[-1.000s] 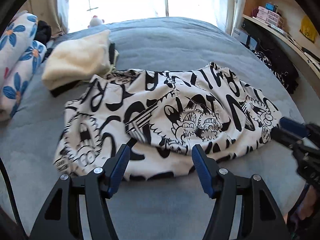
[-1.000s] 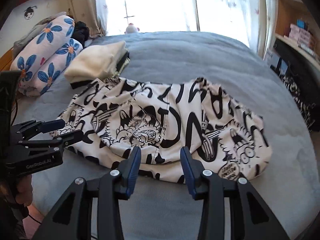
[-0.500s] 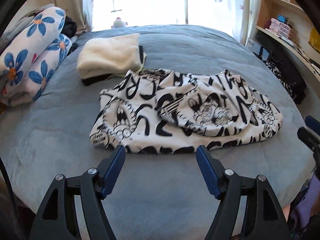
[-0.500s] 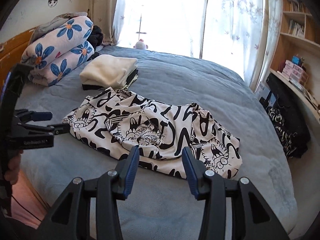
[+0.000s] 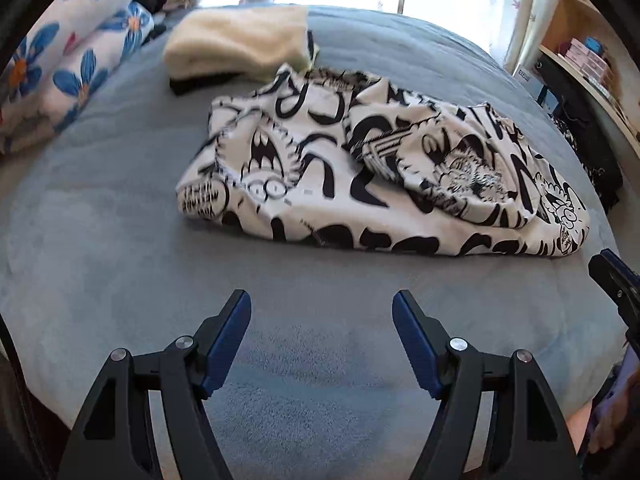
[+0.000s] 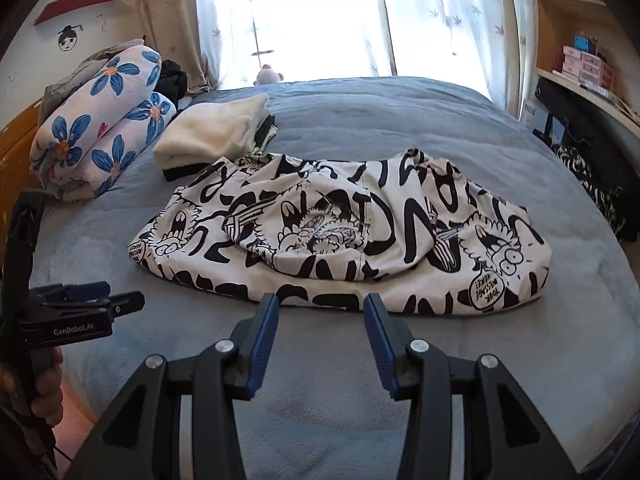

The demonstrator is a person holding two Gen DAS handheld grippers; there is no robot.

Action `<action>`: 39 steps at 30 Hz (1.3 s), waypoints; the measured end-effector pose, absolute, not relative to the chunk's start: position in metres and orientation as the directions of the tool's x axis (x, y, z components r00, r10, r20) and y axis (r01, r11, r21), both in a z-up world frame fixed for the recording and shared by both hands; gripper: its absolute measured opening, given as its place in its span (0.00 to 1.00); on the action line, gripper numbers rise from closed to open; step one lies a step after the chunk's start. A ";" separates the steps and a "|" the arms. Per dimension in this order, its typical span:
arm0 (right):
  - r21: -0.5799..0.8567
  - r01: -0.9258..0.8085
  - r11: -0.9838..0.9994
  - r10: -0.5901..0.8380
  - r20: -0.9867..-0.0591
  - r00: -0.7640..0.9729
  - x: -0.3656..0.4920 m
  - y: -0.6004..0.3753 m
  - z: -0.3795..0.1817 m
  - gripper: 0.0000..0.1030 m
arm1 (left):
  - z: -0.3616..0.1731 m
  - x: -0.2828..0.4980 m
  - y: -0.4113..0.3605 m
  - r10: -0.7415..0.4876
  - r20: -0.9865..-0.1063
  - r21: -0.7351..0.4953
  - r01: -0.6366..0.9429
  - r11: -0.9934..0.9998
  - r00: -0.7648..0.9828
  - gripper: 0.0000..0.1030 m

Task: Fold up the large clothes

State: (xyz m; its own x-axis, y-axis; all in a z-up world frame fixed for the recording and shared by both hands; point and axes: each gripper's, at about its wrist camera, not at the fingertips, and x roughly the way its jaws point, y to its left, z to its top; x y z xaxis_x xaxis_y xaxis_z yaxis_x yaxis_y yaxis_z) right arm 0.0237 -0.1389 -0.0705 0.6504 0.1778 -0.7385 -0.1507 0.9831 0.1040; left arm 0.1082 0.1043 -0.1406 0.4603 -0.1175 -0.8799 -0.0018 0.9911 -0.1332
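Observation:
A white garment with black cartoon print (image 5: pixel 376 172) lies folded into a rough rectangle on the grey-blue bed (image 5: pixel 120 260); it also shows in the right wrist view (image 6: pixel 344 232). My left gripper (image 5: pixel 322 306) is open and empty, hovering over bare bed in front of the garment's near left edge. My right gripper (image 6: pixel 322 306) is open and empty, just short of the garment's near edge. The left gripper also shows at the left of the right wrist view (image 6: pixel 120 300), and the right gripper's tip at the right edge of the left wrist view (image 5: pixel 612 272).
A folded cream garment (image 6: pixel 212 132) lies behind the printed one on the left. Rolled blue-flower bedding (image 6: pixel 100 120) sits at the bed's left side. Dark clothes (image 6: pixel 592 176) and shelves (image 6: pixel 580 68) stand on the right. A window with curtains (image 6: pixel 320 20) is behind.
Both grippers pulled back from the garment's near edge over the last second, empty and open. The left camera has since turned left and lower; the right has dropped closer to the garment again.

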 end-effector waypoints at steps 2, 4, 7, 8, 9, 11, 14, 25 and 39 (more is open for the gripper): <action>0.124 -0.133 0.983 0.181 -0.743 0.645 0.028 -0.142 -0.075 0.43 | -0.153 0.111 0.113 -0.154 -0.882 -0.181 -0.018 0.983 0.445 0.70; 0.149 -0.116 0.982 0.189 -0.746 0.639 0.033 -0.145 -0.079 0.43 | -0.166 0.114 0.124 -0.222 -0.874 -0.264 -0.038 0.964 0.432 0.70; 0.179 -0.110 0.978 0.208 -0.756 0.620 0.043 -0.144 -0.086 0.43 | -0.185 0.122 0.141 -0.347 -0.832 -0.414 -0.069 0.908 0.432 0.70; 0.190 -0.110 0.976 0.217 -0.759 0.613 0.047 -0.143 -0.089 0.43 | -0.192 0.125 0.148 -0.383 -0.814 -0.461 -0.086 0.883 0.438 0.70; 0.200 -0.110 0.974 0.225 -0.760 0.609 0.049 -0.142 -0.090 0.43 | -0.198 0.128 0.153 -0.405 -0.800 -0.494 -0.102 0.863 0.443 0.70; 0.216 -0.119 0.969 0.243 -0.760 0.602 0.056 -0.138 -0.094 0.43 | -0.209 0.137 0.163 -0.424 -0.781 -0.533 -0.134 0.836 0.460 0.70; 0.223 -0.137 0.965 0.260 -0.759 0.596 0.066 -0.129 -0.098 0.43 | -0.222 0.155 0.174 -0.420 -0.759 -0.560 -0.170 0.811 0.498 0.70; 0.170 -0.186 0.968 0.250 -0.750 0.612 0.135 -0.097 -0.104 0.43 | -0.240 0.232 0.185 -0.381 -0.726 -0.594 -0.244 0.766 0.572 0.71; 0.103 -0.135 0.986 0.158 -0.845 0.511 0.232 -0.085 -0.190 0.10 | -0.159 0.222 0.135 -0.147 -0.593 -0.349 -0.088 0.933 0.792 0.17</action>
State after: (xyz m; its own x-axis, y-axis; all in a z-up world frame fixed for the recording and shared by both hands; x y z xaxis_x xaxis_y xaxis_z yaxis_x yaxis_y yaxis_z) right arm 0.2316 -0.0851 -0.1897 0.5112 0.1581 -0.8448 -0.1348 0.9855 0.1029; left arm 0.2221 0.1353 -0.1586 0.7916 -0.1471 -0.5931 -0.0880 0.9331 -0.3488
